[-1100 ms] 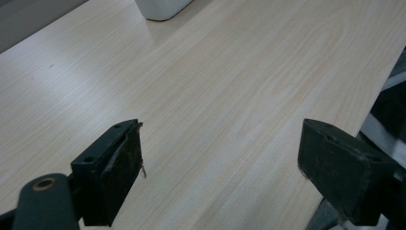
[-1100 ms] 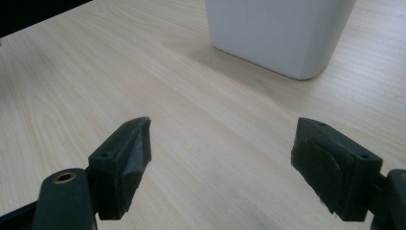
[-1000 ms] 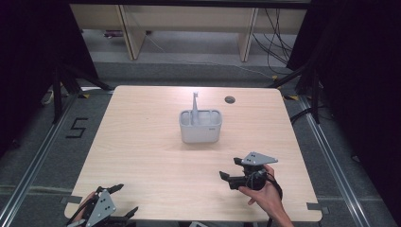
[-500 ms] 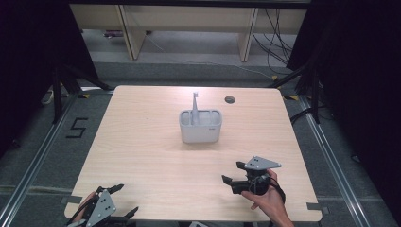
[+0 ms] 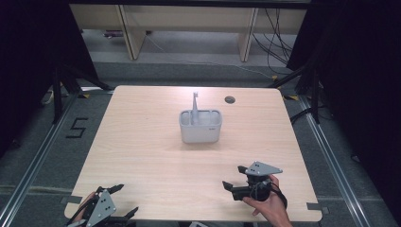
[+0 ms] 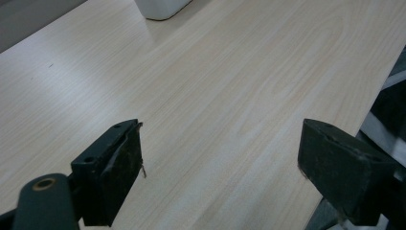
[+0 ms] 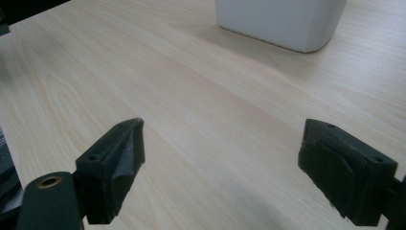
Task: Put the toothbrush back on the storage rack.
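A white rectangular holder (image 5: 200,126) stands in the middle of the wooden table (image 5: 142,142), with a grey upright utensil (image 5: 194,105) sticking out of its left compartment. My right gripper (image 5: 233,178) hovers over the table's front right, held by a hand, its jaws wide apart and empty; in its own view (image 7: 221,158) the holder (image 7: 282,21) is ahead. My left gripper (image 5: 124,199) sits at the table's front left corner, jaws spread with nothing between them (image 6: 220,163); the holder's base (image 6: 160,7) shows far ahead.
A dark round cable hole (image 5: 230,100) lies at the table's back right. Wooden shelving legs (image 5: 127,33) and cables (image 5: 274,28) stand on the floor behind. A floor marking "5" (image 5: 78,127) lies left of the table.
My right gripper has drawn back toward the table's front edge and slightly lower in the high view. The left gripper has stayed put.
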`<state>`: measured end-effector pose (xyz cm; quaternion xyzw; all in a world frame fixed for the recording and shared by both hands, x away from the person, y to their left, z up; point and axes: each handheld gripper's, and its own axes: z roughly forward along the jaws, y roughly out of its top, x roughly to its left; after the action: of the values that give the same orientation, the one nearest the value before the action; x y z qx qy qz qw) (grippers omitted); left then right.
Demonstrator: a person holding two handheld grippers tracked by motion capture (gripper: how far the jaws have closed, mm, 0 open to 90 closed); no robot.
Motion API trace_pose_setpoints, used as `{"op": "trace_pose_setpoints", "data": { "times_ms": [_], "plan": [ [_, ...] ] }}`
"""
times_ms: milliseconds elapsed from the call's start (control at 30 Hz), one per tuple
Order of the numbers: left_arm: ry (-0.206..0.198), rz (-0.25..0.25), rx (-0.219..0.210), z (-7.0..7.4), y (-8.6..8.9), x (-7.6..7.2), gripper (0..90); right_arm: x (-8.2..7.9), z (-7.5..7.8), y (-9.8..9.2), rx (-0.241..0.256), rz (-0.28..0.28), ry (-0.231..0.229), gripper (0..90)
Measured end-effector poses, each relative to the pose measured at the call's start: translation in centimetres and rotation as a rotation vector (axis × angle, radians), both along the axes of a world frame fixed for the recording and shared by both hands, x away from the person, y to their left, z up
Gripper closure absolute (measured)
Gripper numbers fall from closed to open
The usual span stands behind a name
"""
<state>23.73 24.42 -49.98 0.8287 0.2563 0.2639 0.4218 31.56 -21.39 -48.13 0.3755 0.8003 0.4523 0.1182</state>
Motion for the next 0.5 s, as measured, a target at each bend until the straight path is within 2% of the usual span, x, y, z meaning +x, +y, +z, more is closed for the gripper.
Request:
{"op": "trace_pose_setpoints", "data": {
  "times_ms": [33,67,100,167,200,233,267,300,433,500],
  "plan": [
    [0.001,-0.001,0.002,0.0,0.0,0.0,14.8,0.2,-0.1,-0.1,-0.008,0.014,-0.029,16.2],
    [0.004,-0.01,0.037,0.1,0.2,0.0,14.8,0.1,-0.1,-0.1,0.002,0.016,-0.028,16.2],
    [0.004,-0.008,0.034,0.1,0.2,0.0,14.9,-0.1,-0.1,-0.1,0.009,0.011,-0.003,16.1],
    [0.003,-0.007,0.031,0.1,0.2,0.0,14.8,-0.2,-0.2,0.0,0.004,0.024,-0.02,16.1],
    [0.003,-0.009,0.037,0.1,0.2,0.0,14.9,-0.6,-0.1,0.0,0.008,-0.001,0.026,16.1],
    [0.003,-0.009,0.036,0.1,0.2,0.0,14.8,-0.4,-0.2,-0.1,-0.019,0.019,-0.024,16.1],
    [0.003,-0.009,0.035,0.1,0.2,0.0,14.8,-0.4,-0.3,-0.1,-0.02,0.018,-0.032,16.1],
    [0.003,-0.008,0.035,0.1,0.2,0.0,14.8,-0.7,-0.3,-0.1,-0.024,0.022,-0.011,16.1],
    [0.004,-0.01,0.037,0.1,0.2,0.0,14.8,-0.9,-0.3,-0.2,-0.035,0.017,-0.025,16.1],
    [0.0,-0.006,0.036,0.1,0.1,0.0,14.8,-1.2,-0.3,-0.1,-0.025,0.015,0.017,16.1]
  ]
}}
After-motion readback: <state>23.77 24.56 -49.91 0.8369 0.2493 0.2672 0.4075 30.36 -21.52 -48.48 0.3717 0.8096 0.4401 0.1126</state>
